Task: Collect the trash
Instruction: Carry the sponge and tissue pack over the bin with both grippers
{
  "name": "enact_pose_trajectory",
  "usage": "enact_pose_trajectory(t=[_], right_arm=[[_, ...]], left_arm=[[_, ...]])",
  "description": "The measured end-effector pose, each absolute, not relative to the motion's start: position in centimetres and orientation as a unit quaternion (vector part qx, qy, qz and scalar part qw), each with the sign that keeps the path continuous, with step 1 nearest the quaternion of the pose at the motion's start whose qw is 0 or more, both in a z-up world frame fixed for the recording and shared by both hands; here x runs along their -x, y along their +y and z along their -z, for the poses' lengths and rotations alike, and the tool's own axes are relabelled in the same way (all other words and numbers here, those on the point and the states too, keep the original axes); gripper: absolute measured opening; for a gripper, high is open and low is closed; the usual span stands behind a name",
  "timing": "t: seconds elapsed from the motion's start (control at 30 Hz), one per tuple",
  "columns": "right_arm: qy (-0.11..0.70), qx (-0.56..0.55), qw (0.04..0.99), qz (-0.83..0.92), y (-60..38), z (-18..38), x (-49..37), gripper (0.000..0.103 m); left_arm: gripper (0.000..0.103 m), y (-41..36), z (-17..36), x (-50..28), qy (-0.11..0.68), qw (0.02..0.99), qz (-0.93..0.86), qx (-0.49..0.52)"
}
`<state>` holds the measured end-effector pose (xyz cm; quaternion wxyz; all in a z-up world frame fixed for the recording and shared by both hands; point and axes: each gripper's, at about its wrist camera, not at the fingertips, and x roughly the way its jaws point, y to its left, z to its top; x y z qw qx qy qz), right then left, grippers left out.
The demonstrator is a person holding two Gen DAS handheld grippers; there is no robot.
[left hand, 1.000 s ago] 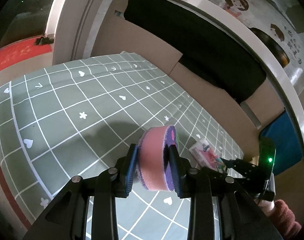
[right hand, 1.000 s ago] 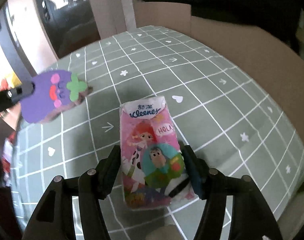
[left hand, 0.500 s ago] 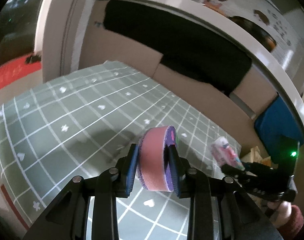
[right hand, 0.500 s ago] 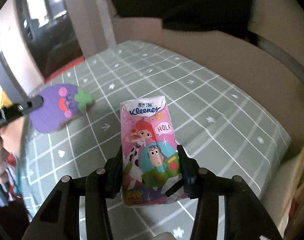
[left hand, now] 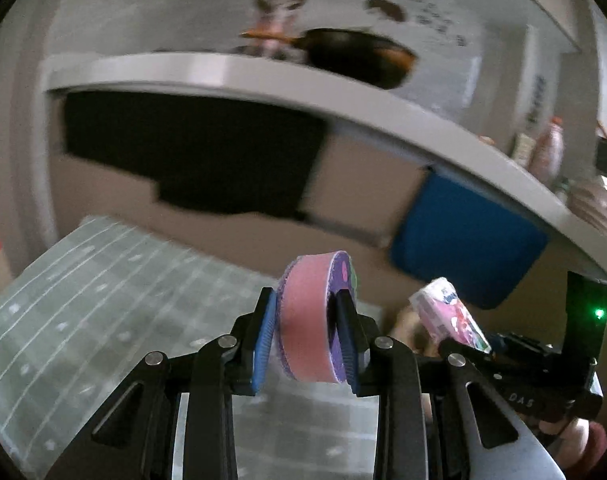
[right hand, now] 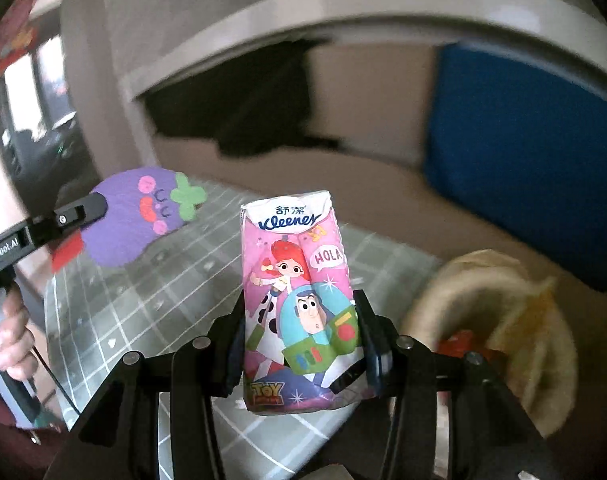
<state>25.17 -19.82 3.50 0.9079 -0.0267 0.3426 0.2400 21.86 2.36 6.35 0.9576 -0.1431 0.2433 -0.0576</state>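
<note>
My left gripper [left hand: 305, 340] is shut on a pink and purple eggplant-face sponge [left hand: 309, 320], held edge-on above the green checked mat [left hand: 83, 312]. The sponge's purple face shows in the right wrist view [right hand: 139, 216]. My right gripper [right hand: 299, 340] is shut on a pink Kleenex tissue pack [right hand: 297, 292], held upright. The pack also shows in the left wrist view [left hand: 449, 316], to the right of the sponge. A cream-coloured bag [right hand: 495, 328] with red and yellow things inside sits low at the right, just past the mat's edge.
A grey counter edge [left hand: 263, 68] runs overhead with a dark pan [left hand: 355, 60] on it. Below it hang a black cloth [left hand: 191, 152] and a blue panel [left hand: 463, 240] against brown cardboard. The person's hand [right hand: 7, 336] holds the left gripper.
Both grippers have lifted and swung right, away from the mat toward the blue panel. The cream bag has come into the right wrist view. Both holds are unchanged.
</note>
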Motion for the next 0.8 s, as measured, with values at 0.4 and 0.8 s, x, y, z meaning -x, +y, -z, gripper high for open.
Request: enact_pose_trajectory(t=[0.4,0.8], right_arm=[[0.283,0.005,0.950,-0.131,-30.7,-8.5,-23.0,0.045],[0.303,-0.028,0.947,-0.097,-35.0,-5.7,-24.7,0.045]], left_arm=[[0.031,-9.5,-8.1,-25.0,0.227,0.955,0.161,0.107],[0.031,-14.9,-3.7,-27.9,0.282,0.938,0.185,0.080]])
